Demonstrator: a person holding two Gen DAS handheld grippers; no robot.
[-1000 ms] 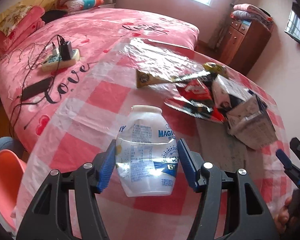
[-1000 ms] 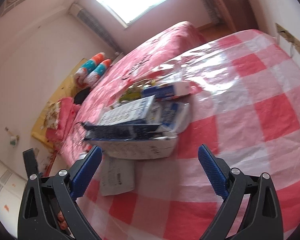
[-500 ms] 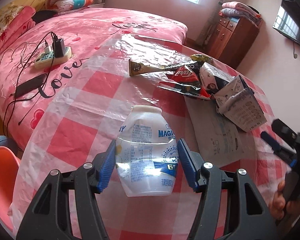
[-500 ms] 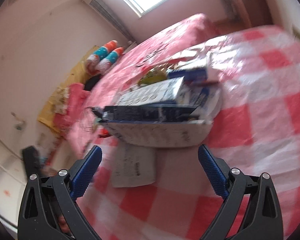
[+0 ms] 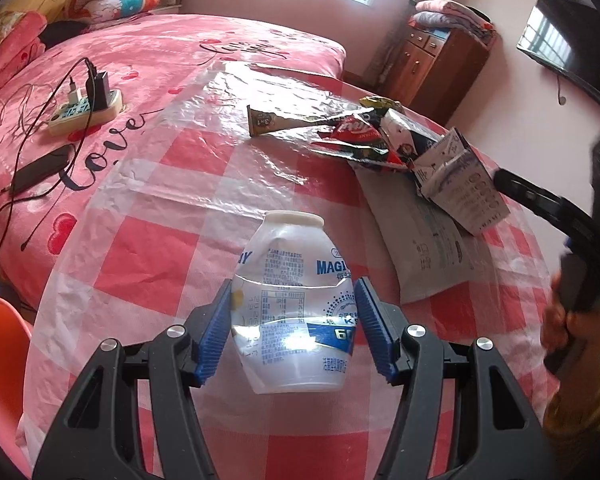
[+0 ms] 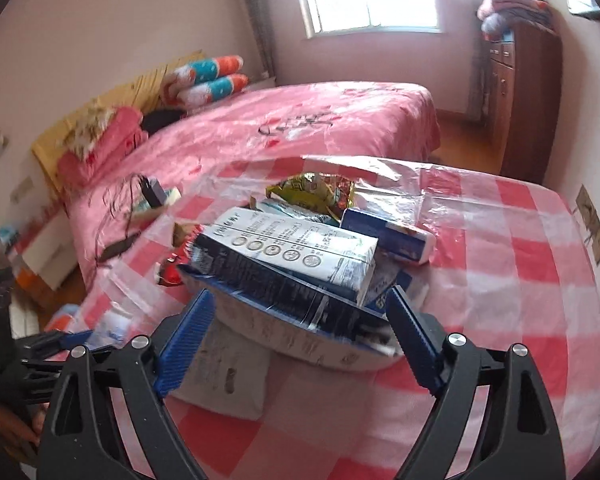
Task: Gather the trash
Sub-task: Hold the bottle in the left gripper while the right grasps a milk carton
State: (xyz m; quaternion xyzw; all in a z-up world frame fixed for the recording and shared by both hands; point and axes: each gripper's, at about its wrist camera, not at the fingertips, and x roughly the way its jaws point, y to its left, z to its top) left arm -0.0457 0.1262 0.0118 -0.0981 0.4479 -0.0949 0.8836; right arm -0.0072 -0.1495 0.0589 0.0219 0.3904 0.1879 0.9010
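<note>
Left tongs (image 5: 294,330) clamp a crumpled plastic bottle (image 5: 292,304) above the checked surface (image 5: 148,264); right tongs (image 6: 296,338), just narrowing yet unclamped, should straddle the carton pile (image 6: 288,268) squarely before squeezing.

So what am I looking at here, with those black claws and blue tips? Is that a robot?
No robot: a person holds a two-finger gripper in each hand, each carrying a fisheye camera. The left gripper is clamped on a crumpled plastic bottle. The right gripper has just been closing, its blue pads either side of a flattened carton, not yet pressing it. Both look over a checked tablecloth where snack wrappers and a grey mailer bag lie.
</note>
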